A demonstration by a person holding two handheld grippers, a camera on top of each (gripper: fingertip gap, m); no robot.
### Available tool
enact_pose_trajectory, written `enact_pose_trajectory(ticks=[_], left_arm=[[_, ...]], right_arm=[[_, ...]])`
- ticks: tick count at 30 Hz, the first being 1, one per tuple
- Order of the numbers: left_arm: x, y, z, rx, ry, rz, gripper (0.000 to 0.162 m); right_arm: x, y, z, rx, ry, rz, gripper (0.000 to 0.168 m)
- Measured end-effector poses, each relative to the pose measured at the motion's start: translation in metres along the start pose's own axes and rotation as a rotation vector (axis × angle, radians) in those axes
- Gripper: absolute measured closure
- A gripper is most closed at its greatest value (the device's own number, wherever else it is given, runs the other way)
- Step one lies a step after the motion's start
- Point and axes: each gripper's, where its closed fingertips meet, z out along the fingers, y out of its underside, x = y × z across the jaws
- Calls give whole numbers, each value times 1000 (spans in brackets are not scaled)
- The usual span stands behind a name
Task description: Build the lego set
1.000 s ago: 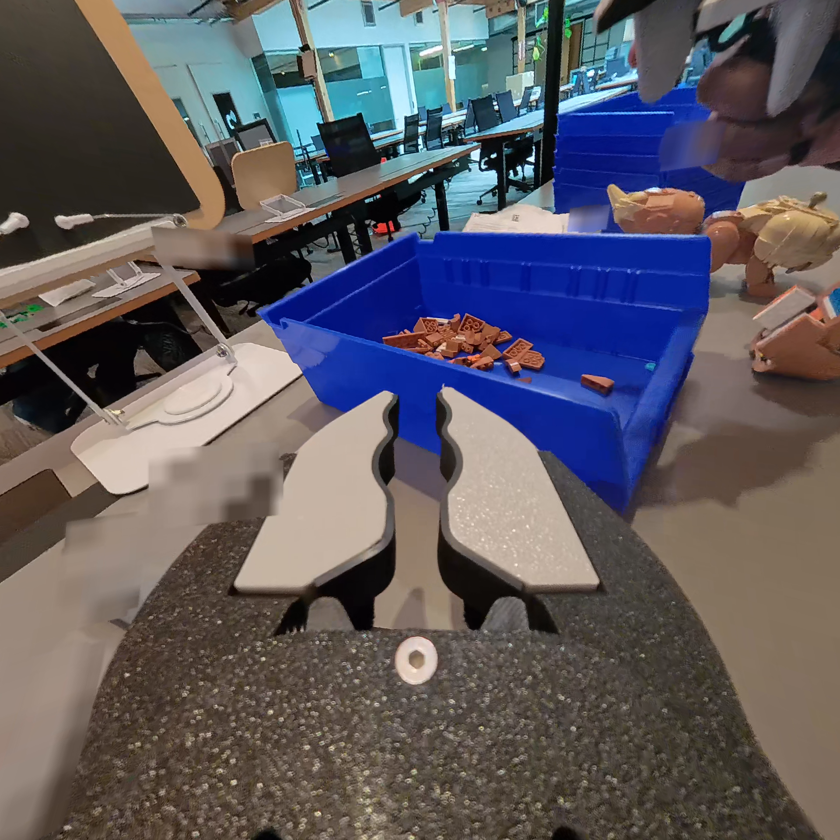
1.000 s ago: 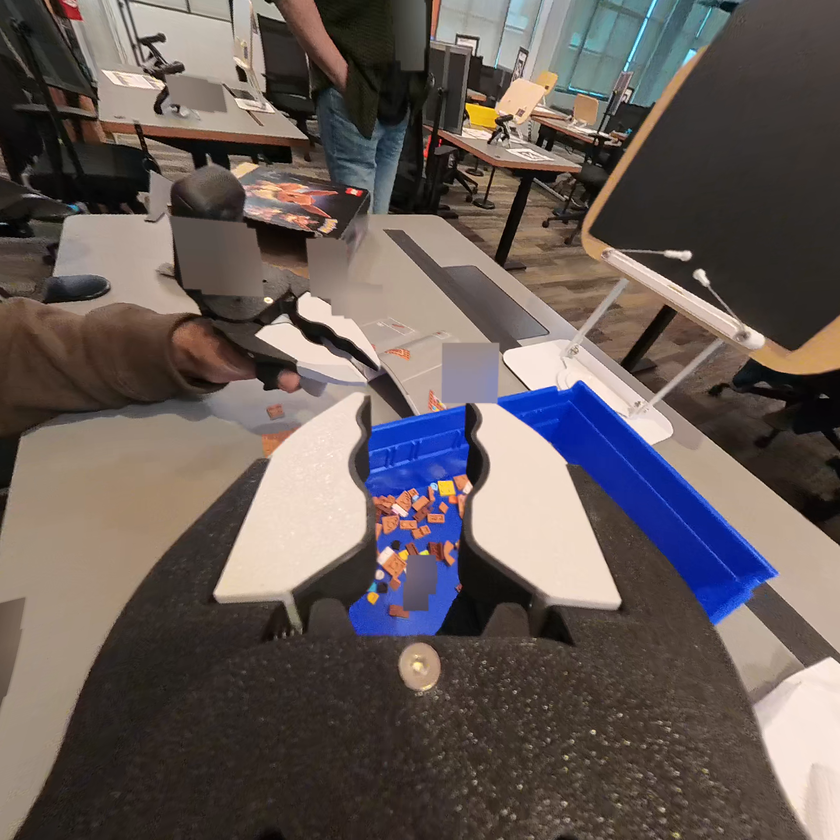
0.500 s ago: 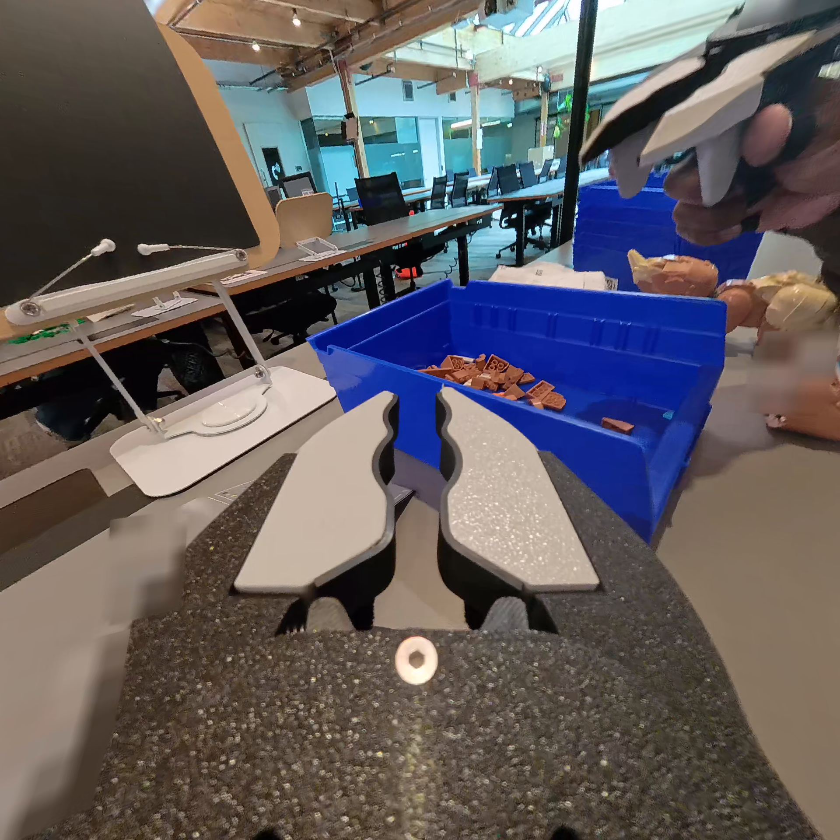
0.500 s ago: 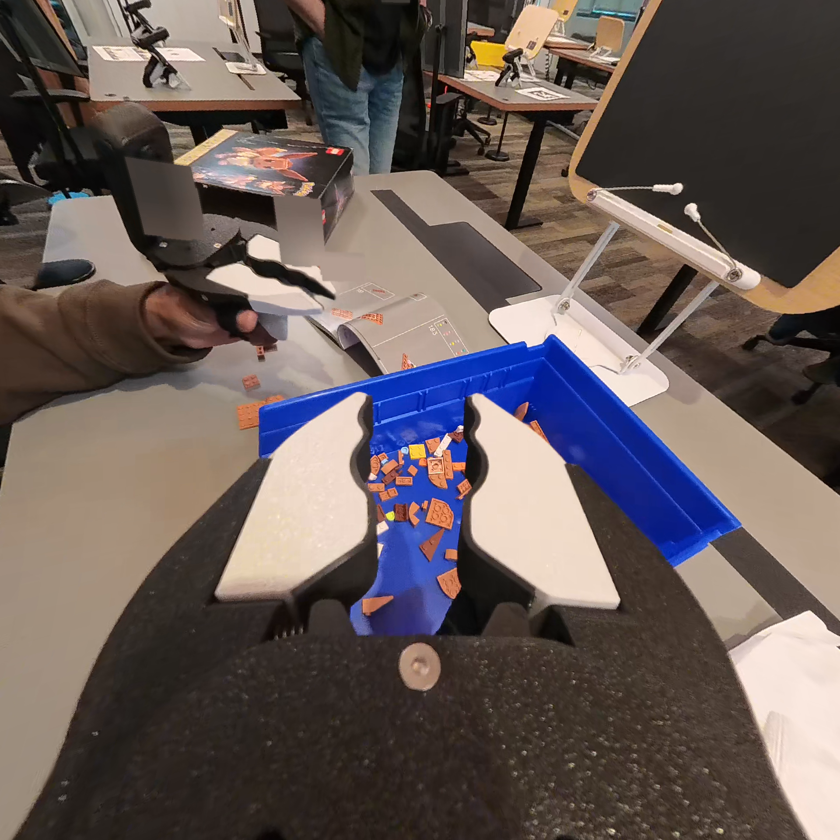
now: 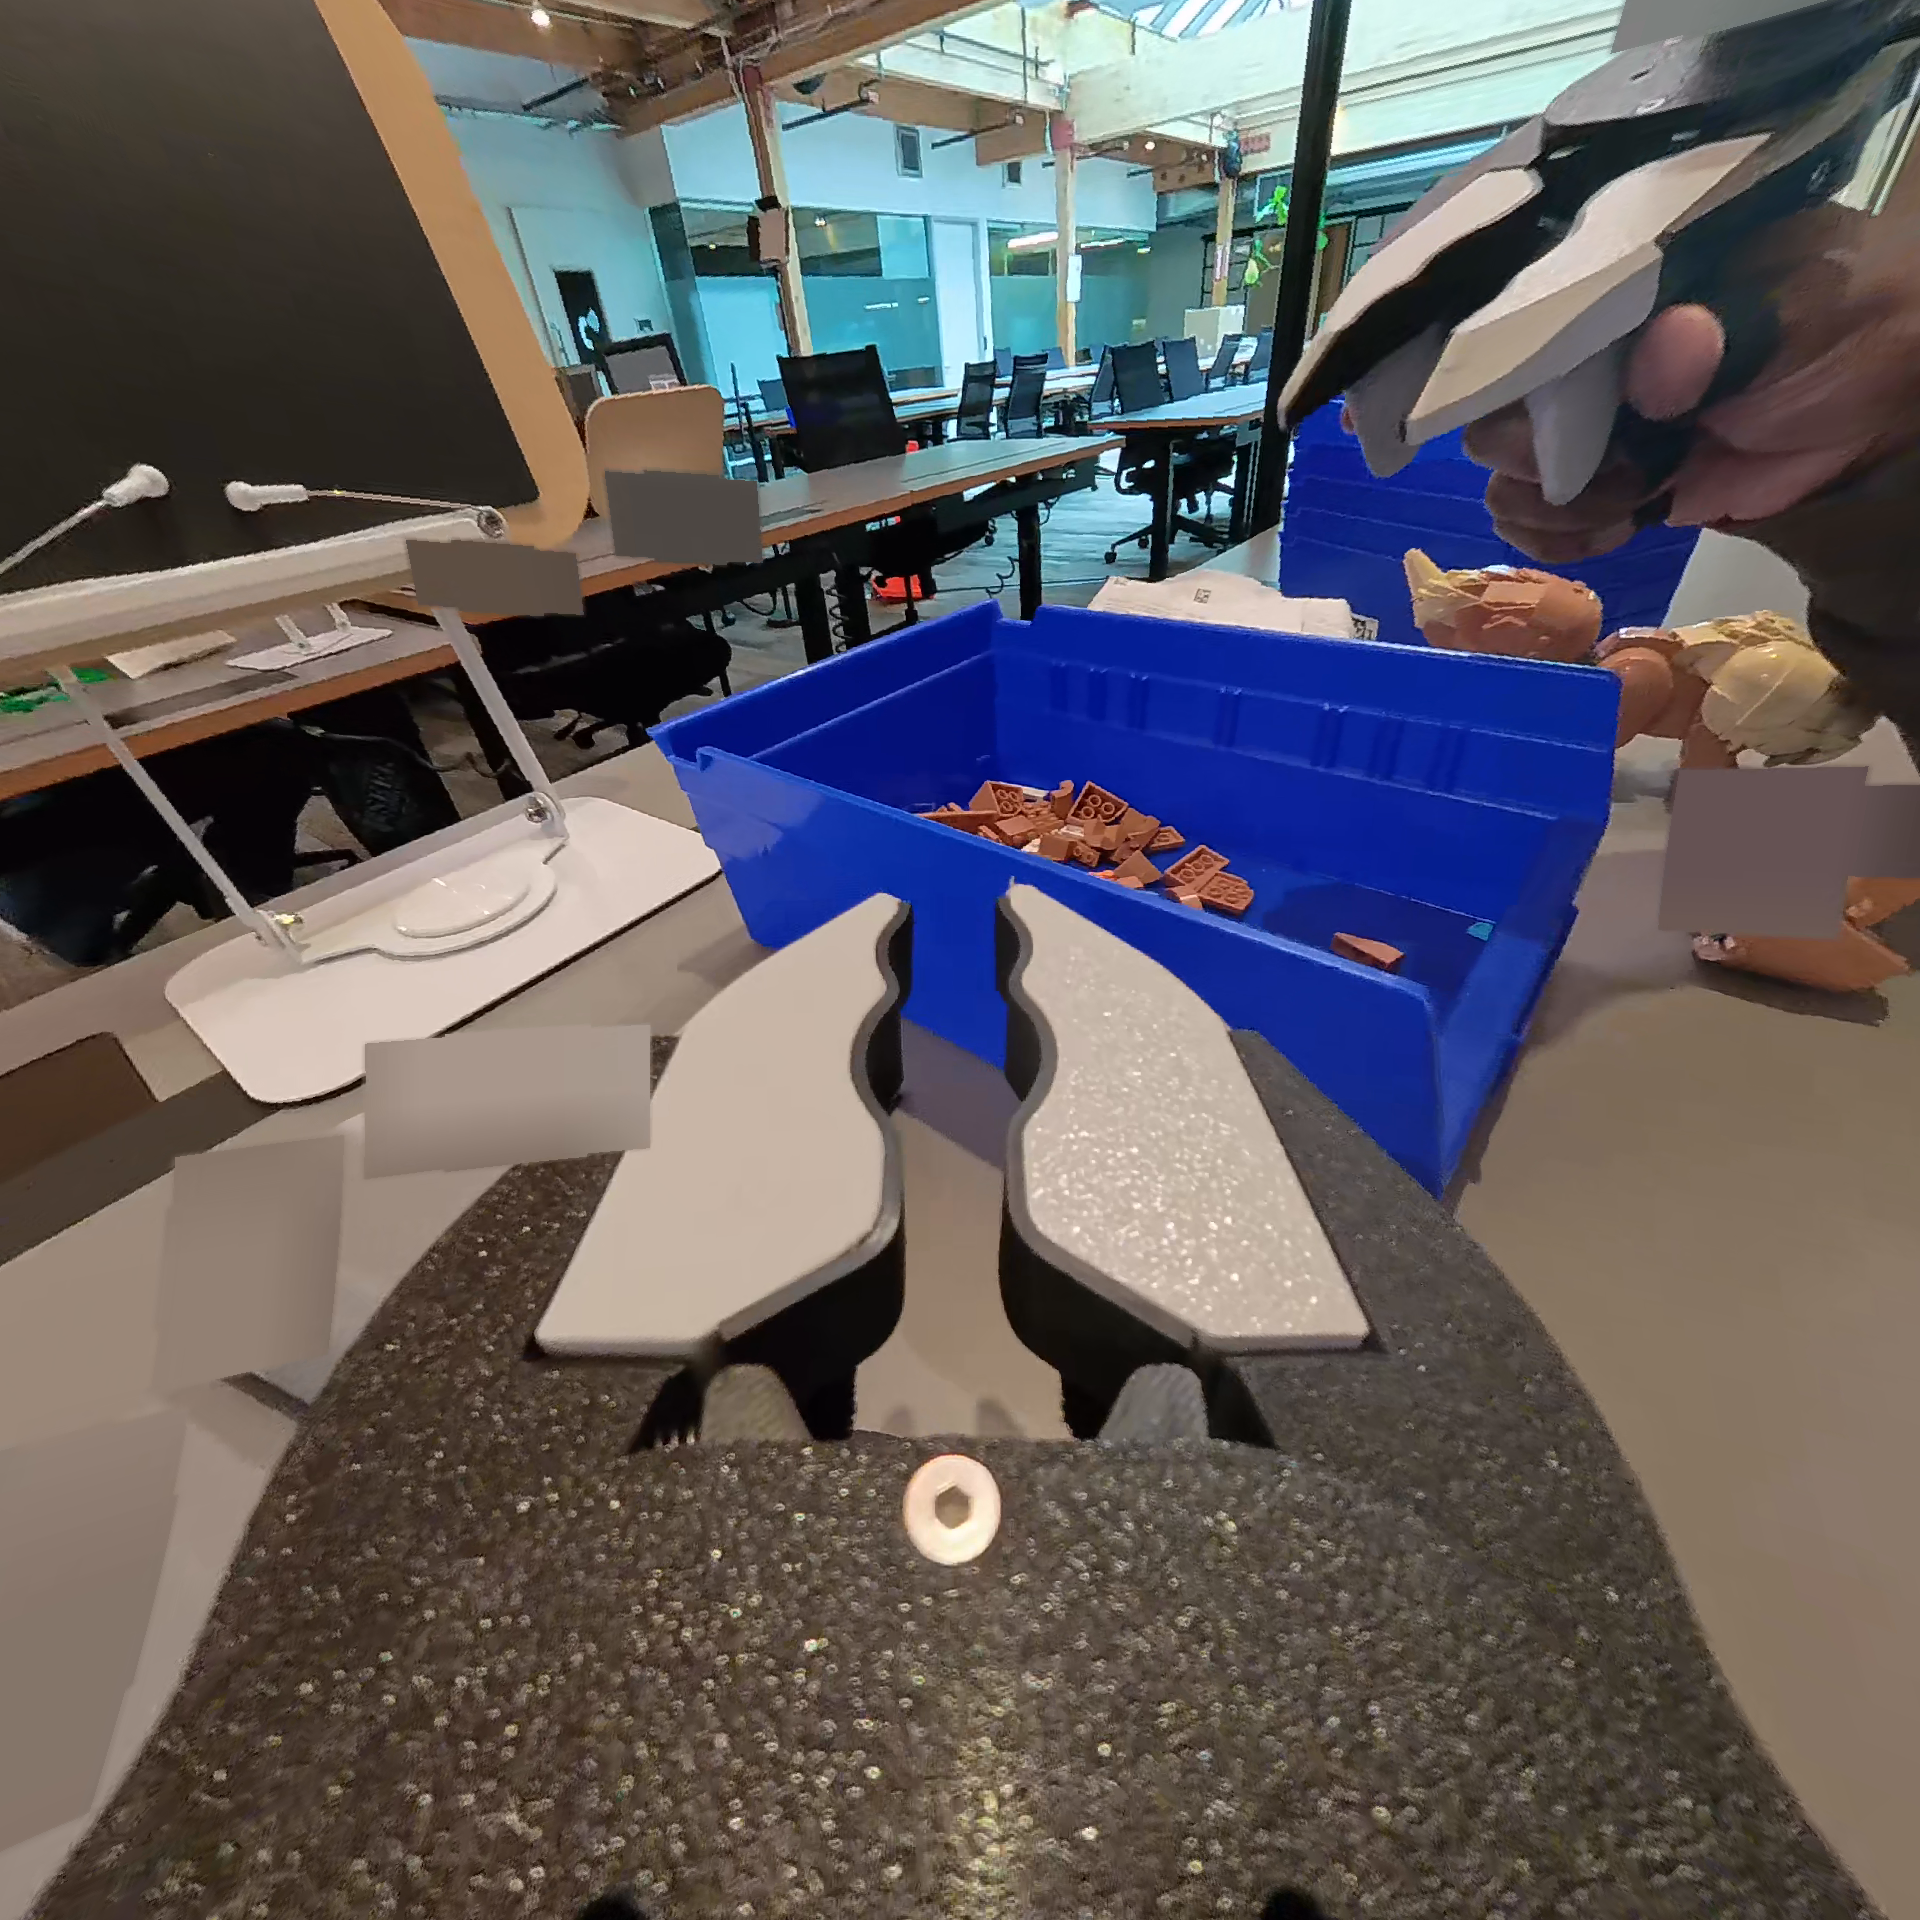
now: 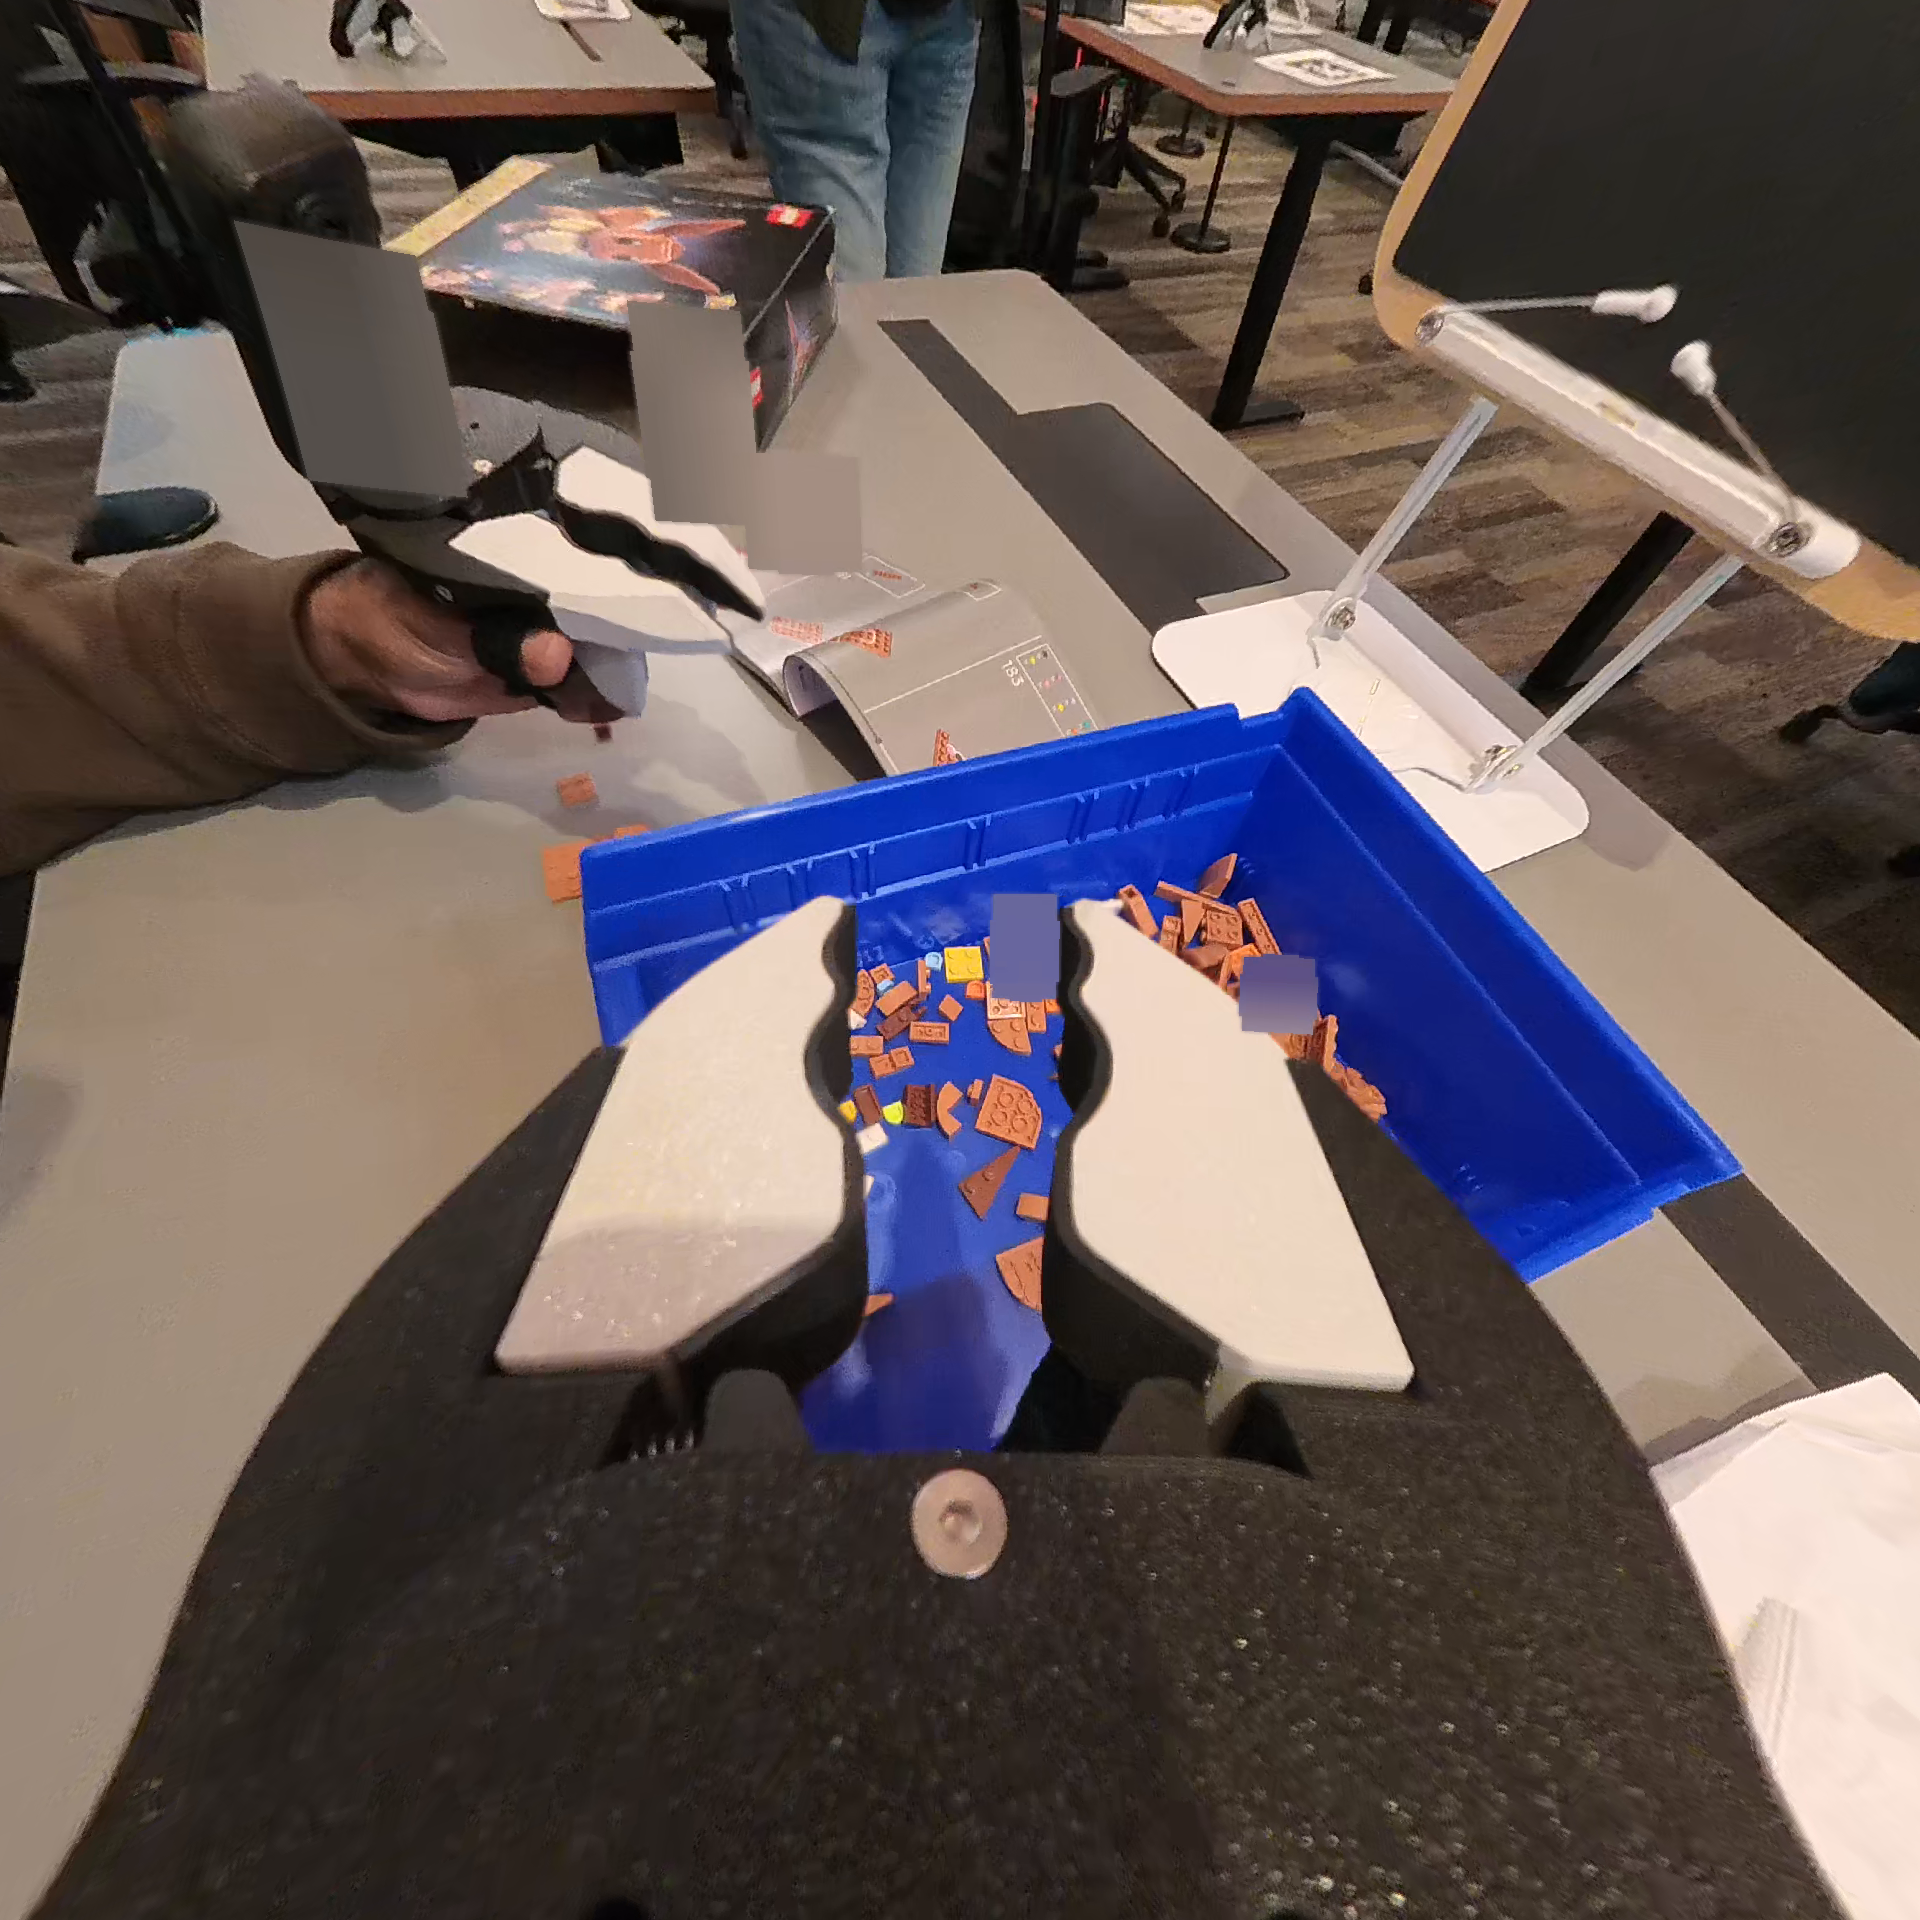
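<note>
A blue bin [image 5: 1299, 675] sits on the grey table with a pile of brown bricks [image 5: 1091, 831] in it. My left gripper [image 5: 951, 920] hangs just short of the bin's near wall, narrowly open and empty. My right gripper [image 6: 961, 920] is open and empty above the bin [image 6: 935, 831], over scattered brown, yellow and small bricks [image 6: 1003, 1112]. It also shows in the left wrist view [image 5: 1455, 343], high at the right. The left gripper shows in the right wrist view [image 6: 665, 592], held over the table left of the bin. A partly built tan and brown model [image 5: 1756, 696] stands behind the bin.
An open instruction booklet [image 6: 935, 665] lies beyond the bin, with the set's box [image 6: 623, 239] farther back. Loose brown bricks [image 6: 569, 862] lie on the table by the bin's left corner. A white tablet stand [image 5: 416, 935] is beside the bin. Stacked blue bins [image 5: 1434, 540] are behind. About 20 cm separates my left fingertips from my right.
My right gripper has tilted down and come closer over the bin. My left gripper has risen and drawn back a little from the bin. Both stay open and empty.
</note>
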Motion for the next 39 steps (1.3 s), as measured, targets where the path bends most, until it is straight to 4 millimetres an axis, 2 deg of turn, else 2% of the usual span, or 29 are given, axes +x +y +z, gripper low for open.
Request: enact_pose_trajectory(ticks=[7, 17, 22, 26, 34, 39], left_arm=[[10, 0, 1, -14, 33, 4, 147], [20, -3, 2, -3, 67, -19, 147], [20, -2, 3, -7, 63, -22, 148], [21, -1, 3, -11, 62, -21, 148], [23, 2, 4, -20, 78, -53, 148], [22, 2, 4, -19, 78, -67, 149]], right_arm=[[0, 18, 12, -76, -29, 0, 132], [-2, 26, 20, -96, -42, 1, 143], [2, 24, 17, -80, -25, -6, 168], [4, 27, 11, -90, -13, -8, 168], [3, 41, -13, -63, 14, 38, 168], [-1, 47, -14, -61, 5, 45, 168]])
